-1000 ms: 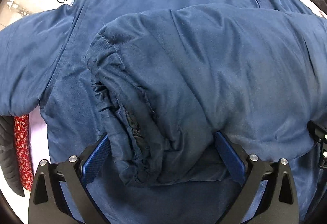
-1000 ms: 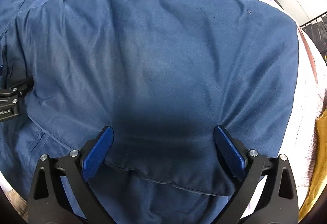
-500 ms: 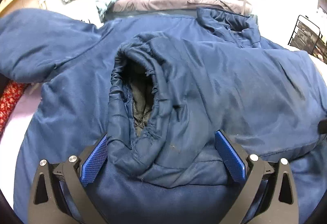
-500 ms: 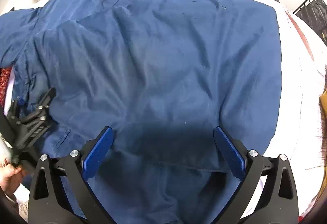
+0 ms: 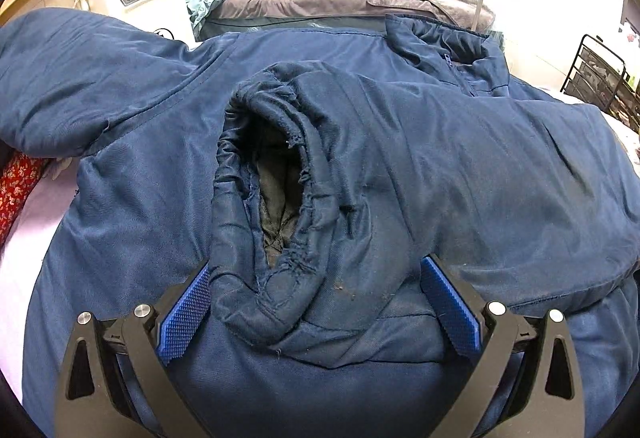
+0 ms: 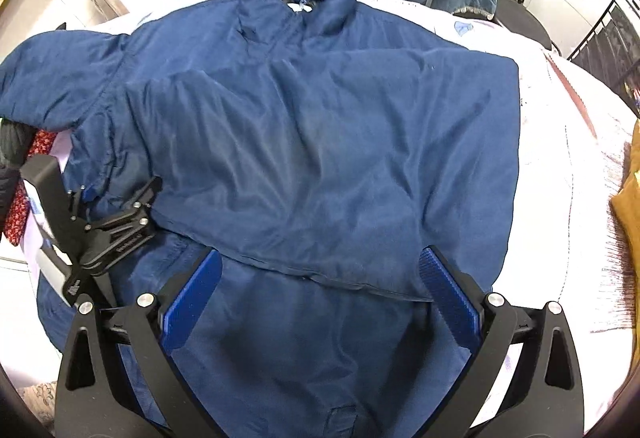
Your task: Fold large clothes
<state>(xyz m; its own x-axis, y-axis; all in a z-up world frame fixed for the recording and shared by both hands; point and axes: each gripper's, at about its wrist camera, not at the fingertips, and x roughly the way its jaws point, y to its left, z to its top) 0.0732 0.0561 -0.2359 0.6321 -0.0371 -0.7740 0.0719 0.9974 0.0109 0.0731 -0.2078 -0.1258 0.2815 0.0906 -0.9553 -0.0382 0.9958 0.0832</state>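
Left tool (image 5: pixel 316 308): we hold it with jaws spread wide and nothing gripped; the frayed cuff (image 5: pixel 276 206) of the folded-in sleeve sits between the blue pads, just ahead.
Right tool (image 6: pixel 316 292): also spread open and empty, hovering above the lower edge of the folded sleeve (image 6: pixel 320 158).
Jacket (image 6: pixel 280 338): a navy padded one, spread flat on the bed (image 6: pixel 560 166), collar at the far end, hem toward us.
Step in hand: we judge one sleeve is laid across the chest; the other sleeve (image 5: pixel 80 78) lies outstretched.
Next move: we would bring that outstretched sleeve in across the body, which calls for pinching it near its end, hidden here.
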